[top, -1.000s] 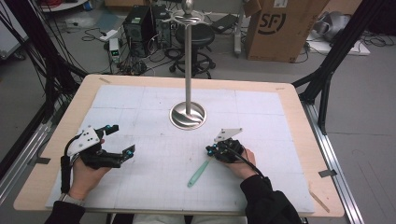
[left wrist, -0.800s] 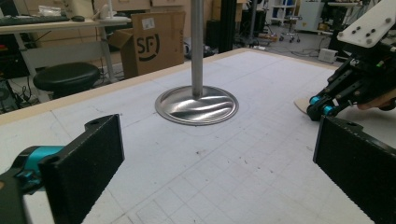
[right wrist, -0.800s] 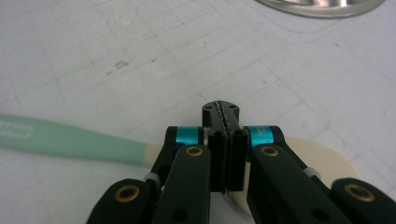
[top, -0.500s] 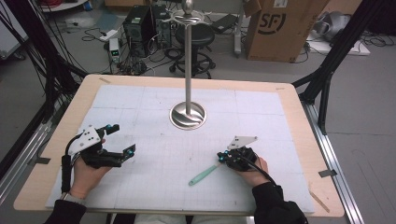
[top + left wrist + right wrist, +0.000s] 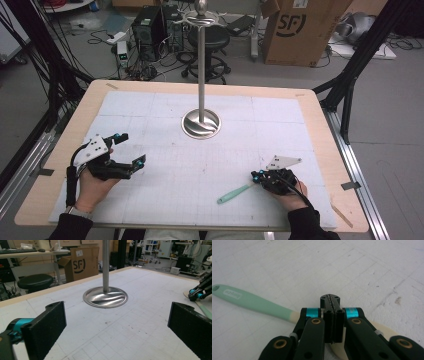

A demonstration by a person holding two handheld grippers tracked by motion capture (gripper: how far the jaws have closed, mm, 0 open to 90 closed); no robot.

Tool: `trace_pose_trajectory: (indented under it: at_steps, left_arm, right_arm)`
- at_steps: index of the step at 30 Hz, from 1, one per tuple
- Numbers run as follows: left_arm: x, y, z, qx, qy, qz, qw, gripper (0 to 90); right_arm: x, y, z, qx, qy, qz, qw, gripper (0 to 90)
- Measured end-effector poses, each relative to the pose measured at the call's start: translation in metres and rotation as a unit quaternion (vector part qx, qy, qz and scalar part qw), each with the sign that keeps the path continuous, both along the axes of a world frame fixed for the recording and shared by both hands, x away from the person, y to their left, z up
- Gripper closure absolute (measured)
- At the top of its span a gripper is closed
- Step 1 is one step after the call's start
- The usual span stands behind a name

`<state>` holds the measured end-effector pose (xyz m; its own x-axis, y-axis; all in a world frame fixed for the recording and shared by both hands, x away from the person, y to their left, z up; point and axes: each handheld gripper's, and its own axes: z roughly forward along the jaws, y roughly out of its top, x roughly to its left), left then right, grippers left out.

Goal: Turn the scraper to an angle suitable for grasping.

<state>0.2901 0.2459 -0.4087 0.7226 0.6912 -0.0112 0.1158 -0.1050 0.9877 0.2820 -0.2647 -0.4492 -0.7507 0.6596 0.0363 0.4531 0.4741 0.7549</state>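
A spoon with a mint-green handle and a cream bowl lies on the white gridded mat near the front right. My right gripper sits low over its bowl end, pointing left. In the right gripper view the jaws are shut pad to pad with nothing between them, and the spoon runs underneath the gripper toward the left. My left gripper rests at the front left with its jaws wide open and empty; its view looks across bare mat toward the metal stand's base.
A steel stand with a round base and a tall pole rises at the mat's middle back. The wooden table edge frames the mat. Beyond the table are a cardboard box, a black stool and cables on the floor.
My right gripper has slid to the right and slightly toward the front edge, and the spoon has shifted right along with it. The left gripper has stayed put.
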Motion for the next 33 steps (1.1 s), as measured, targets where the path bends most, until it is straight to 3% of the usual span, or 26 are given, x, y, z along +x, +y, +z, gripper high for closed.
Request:
trace_pose_trajectory:
  at_steps: [2, 7, 10, 13, 15, 21, 27, 33]
  left_arm:
    - [0.001, -0.001, 0.000, -0.001, 0.000, 0.001, 1.0000, 2.4]
    - [0.003, -0.001, -0.001, -0.005, 0.000, -0.001, 1.0000, 2.4]
    - [0.002, -0.001, -0.001, -0.011, -0.003, -0.002, 0.9999, 2.3]
    - [0.003, -0.001, -0.001, -0.013, -0.005, -0.001, 0.9999, 2.4]
    - [0.004, -0.001, -0.001, -0.013, -0.003, 0.000, 0.9999, 2.4]
    - [0.005, -0.002, -0.002, -0.013, -0.001, 0.000, 0.9999, 2.4]
    - [0.005, -0.003, -0.002, -0.010, 0.000, 0.002, 1.0000, 2.4]
    - [0.004, -0.005, -0.003, -0.004, -0.001, 0.001, 1.0000, 2.4]
  right_arm:
    - [-0.001, 0.002, 0.003, -0.009, -0.006, 0.007, 0.9999, 90.0]
    - [-0.016, 0.009, 0.015, 0.032, -0.013, 0.060, 0.9976, 90.0]
    - [-0.028, 0.019, 0.014, 0.023, -0.010, 0.091, 0.9955, 90.0]
    - [-0.034, 0.025, 0.012, 0.014, -0.004, 0.104, 0.9944, 90.0]
    - [-0.043, 0.035, 0.008, 0.004, 0.004, 0.127, 0.9918, 90.0]
    - [-0.043, 0.047, 0.003, -0.013, 0.004, 0.136, 0.9906, 90.0]
    - [-0.040, 0.056, 0.004, -0.032, -0.016, 0.133, 0.9905, 90.0]
    - [-0.025, 0.070, 0.004, -0.042, -0.022, 0.113, 0.9925, 90.0]
